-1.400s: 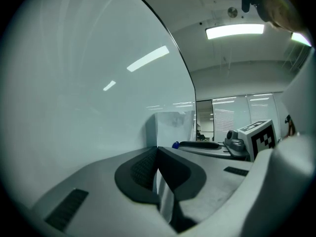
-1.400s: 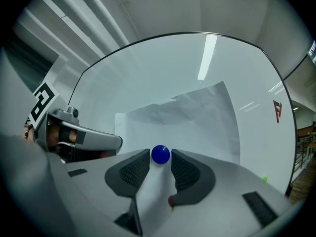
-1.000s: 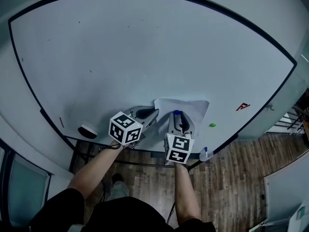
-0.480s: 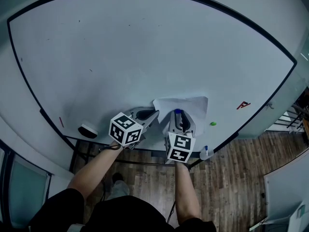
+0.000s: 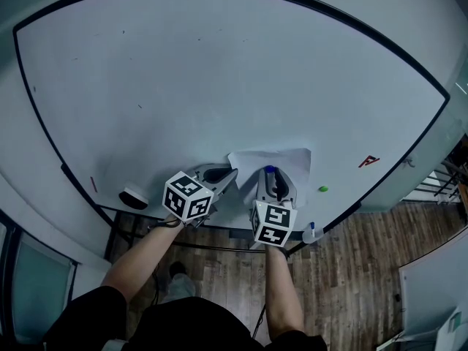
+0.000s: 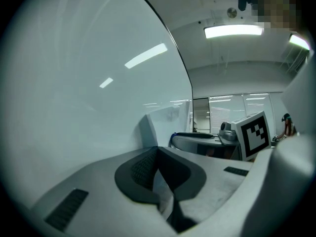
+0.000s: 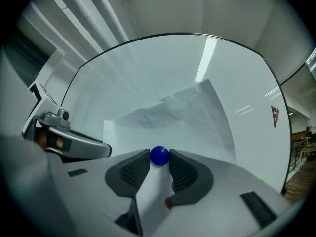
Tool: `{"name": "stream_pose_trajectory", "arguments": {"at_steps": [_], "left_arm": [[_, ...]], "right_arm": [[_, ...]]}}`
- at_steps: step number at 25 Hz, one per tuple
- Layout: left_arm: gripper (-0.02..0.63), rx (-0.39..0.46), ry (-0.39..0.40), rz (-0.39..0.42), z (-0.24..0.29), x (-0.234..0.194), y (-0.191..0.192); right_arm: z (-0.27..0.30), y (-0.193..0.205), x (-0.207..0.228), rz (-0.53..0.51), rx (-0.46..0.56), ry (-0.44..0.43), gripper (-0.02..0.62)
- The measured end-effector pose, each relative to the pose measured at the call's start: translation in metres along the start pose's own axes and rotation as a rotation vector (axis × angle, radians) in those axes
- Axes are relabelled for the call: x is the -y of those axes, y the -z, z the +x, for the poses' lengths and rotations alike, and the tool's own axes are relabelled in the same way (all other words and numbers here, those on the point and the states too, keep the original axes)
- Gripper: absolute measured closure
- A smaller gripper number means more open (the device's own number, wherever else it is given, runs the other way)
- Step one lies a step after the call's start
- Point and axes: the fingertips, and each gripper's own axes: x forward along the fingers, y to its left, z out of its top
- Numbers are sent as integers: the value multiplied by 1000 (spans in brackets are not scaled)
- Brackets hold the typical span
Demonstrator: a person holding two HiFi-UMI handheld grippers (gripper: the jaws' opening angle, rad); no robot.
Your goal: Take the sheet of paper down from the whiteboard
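Sheet of paper: prob thin, limp, tears easy; take at edge. L gripper shut on left edge; R gripper pinches blue magnet.

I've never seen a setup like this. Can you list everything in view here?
whiteboard: one, white, black frame, fills the view
paper: one, white, low on the whiteboard
blue magnet: one, on the paper
green dot: one, on the whiteboard, right of the paper
red mark: one, further right
eraser: one, white and dark, lower left edge of the whiteboard
bottle: one, clear, blue cap, below the green dot
floor: brown wood
left gripper: grey, shut on the paper's left corner
right gripper: grey, shut on the blue magnet
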Motion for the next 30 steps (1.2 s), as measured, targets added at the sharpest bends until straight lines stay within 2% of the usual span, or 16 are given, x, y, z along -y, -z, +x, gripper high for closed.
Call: {"name": "stream_pose_trajectory", "arguments": {"at_steps": [30], "left_arm": [[586,-5,-67,-19,-22,-18,10]], "right_arm": [[0,2,2,9,-6,-5,463]]}}
